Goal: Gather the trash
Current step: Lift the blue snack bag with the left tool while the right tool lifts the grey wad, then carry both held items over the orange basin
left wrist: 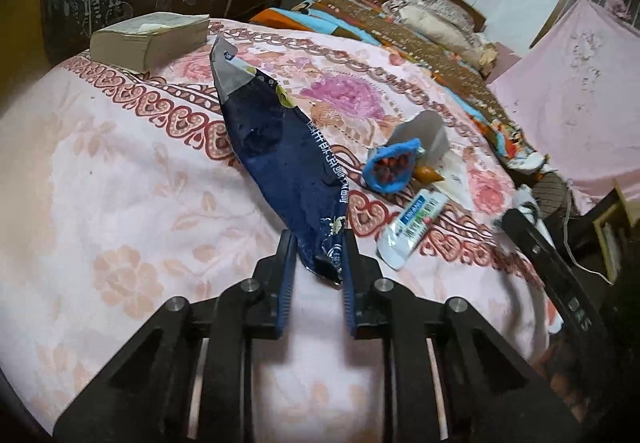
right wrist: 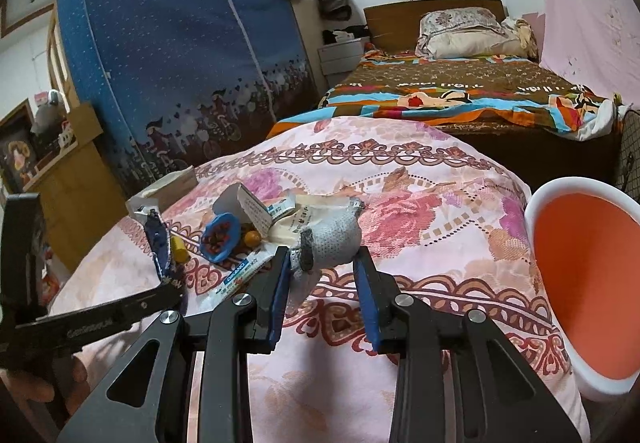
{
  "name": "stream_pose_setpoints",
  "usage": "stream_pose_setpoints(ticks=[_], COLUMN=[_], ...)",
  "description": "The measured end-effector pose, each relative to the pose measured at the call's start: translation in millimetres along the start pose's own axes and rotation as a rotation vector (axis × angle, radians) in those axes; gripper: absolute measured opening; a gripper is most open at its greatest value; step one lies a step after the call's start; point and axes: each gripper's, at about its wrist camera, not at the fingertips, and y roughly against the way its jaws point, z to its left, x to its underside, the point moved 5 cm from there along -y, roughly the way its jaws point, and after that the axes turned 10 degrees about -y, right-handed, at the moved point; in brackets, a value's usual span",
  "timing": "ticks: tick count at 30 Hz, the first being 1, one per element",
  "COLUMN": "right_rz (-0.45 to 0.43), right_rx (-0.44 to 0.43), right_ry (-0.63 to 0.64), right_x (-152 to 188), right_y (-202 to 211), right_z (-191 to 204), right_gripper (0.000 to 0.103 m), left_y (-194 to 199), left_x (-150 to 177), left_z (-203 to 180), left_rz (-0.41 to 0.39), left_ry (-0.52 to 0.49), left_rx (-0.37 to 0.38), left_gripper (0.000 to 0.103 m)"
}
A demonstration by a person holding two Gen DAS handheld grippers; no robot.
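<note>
My left gripper (left wrist: 319, 255) is shut on the bottom end of a dark blue snack bag (left wrist: 276, 155), which stands up over the pink floral bedspread (left wrist: 120, 171). The bag also shows in the right wrist view (right wrist: 158, 243). My right gripper (right wrist: 322, 263) is around a crumpled grey-white wad (right wrist: 332, 237); its jaws stand apart, touching the wad's sides. More trash lies on the bed: a blue wrapper with red bits (right wrist: 220, 237), a white and blue tube wrapper (left wrist: 412, 229), a white carton (right wrist: 250, 209), paper (right wrist: 312, 219).
An orange bin with a white rim (right wrist: 592, 283) stands at the bed's right edge. A thick book (left wrist: 148, 37) lies at the far left of the bed. A second bed (right wrist: 460, 91), a blue wardrobe (right wrist: 180, 43) and a pink curtain (left wrist: 580, 91) lie beyond.
</note>
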Motion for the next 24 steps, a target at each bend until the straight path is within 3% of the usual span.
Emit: stream_pose_setpoints(ticks=[4,11,19,24], right_rz=[-0.023,-0.115,-0.364,-0.563], right_rx=[-0.005,-0.001,0.028,0.103], right_ry=[0.009,0.063,0.131,0.165], right_x=[-0.8,-2.9,-15.3,-20.6], right_y=[4.7,22.9,65.7,100.3], right_z=[1.2,11.5,17.8,13.4], right_gripper=[0.031,0.031,0.031,0.031], left_y=[13.1,48.1,83.0,89.1], left_x=[4.6,-10.0,-30.7,-44.2], left_z=[-3.8,-30.2,-61.8,-91.9], left_rz=[-0.069,-0.279,-0.514,-0.615], left_ry=[-0.049,-0.231,-0.445,-0.559], left_rx=[0.008,0.007,0.056,0.112], left_gripper=[0.006,0.006,0.007,0.007])
